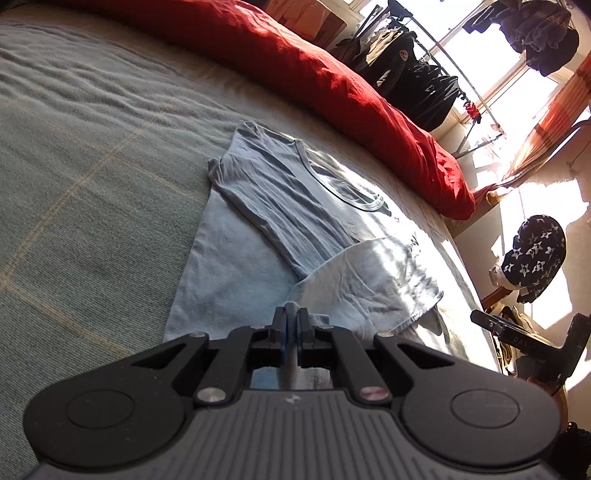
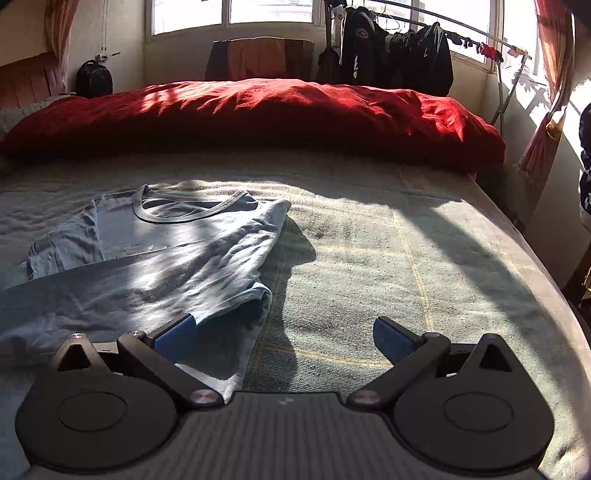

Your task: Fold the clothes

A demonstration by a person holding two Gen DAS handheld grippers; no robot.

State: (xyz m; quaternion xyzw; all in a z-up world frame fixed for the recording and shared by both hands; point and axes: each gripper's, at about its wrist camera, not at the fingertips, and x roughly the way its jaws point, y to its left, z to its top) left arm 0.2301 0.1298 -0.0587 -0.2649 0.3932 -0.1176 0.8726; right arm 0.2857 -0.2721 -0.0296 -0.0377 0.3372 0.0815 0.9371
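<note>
Right now the light blue t-shirt (image 1: 266, 206) lies spread on the bed (image 1: 92, 177), over a grey-green blanket with thin pale stripes, neckline toward the red duvet (image 1: 332, 85) bunched along the far side. One sleeve is folded in across the chest, and a lower corner is turned back over the body of the shirt. The left gripper (image 1: 291, 314) has its jaws pressed together on a pinch of the shirt's fabric at the near edge (a thin ridge of cloth shows between the blue pads). The right gripper (image 2: 284, 332) hangs just above the blanket with its jaws spread wide and nothing between them; its left pad (image 2: 177, 332) sits over the shirt's near hem, the other over bare blanket. Beyond the bed, dark jackets (image 2: 388, 48) hang on a rail by the sunlit window (image 2: 236, 14).
</note>
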